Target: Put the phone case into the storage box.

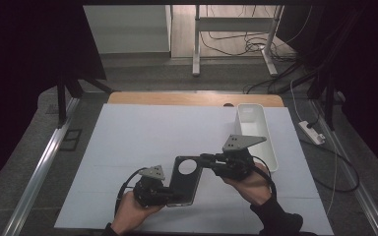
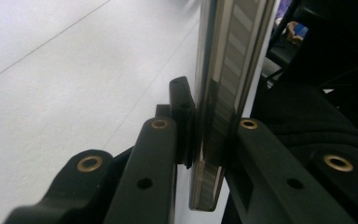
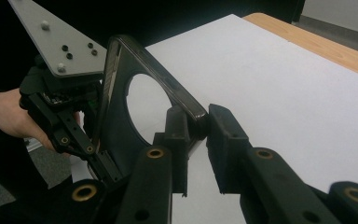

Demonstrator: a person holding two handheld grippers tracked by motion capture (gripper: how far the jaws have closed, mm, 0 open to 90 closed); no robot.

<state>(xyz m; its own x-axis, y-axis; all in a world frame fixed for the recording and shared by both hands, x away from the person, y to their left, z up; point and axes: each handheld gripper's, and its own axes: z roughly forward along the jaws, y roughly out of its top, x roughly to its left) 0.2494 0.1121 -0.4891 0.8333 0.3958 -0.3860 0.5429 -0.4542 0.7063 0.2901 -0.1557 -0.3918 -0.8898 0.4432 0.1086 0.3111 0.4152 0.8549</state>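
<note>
Phone case (image 1: 186, 180): you hold it off the white mat, left of the white bin (image 1: 257, 135).
Left gripper (image 1: 170, 192): clamped on its lower edge.
Right gripper (image 1: 207, 161): pinching its top corner.
Done: case lifted, both ends gripped.
Left: move it into the bin, likely.

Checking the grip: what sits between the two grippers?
The dark phone case, its round cutout uppermost, bridges the left gripper and right gripper; the high view shows it.
</note>
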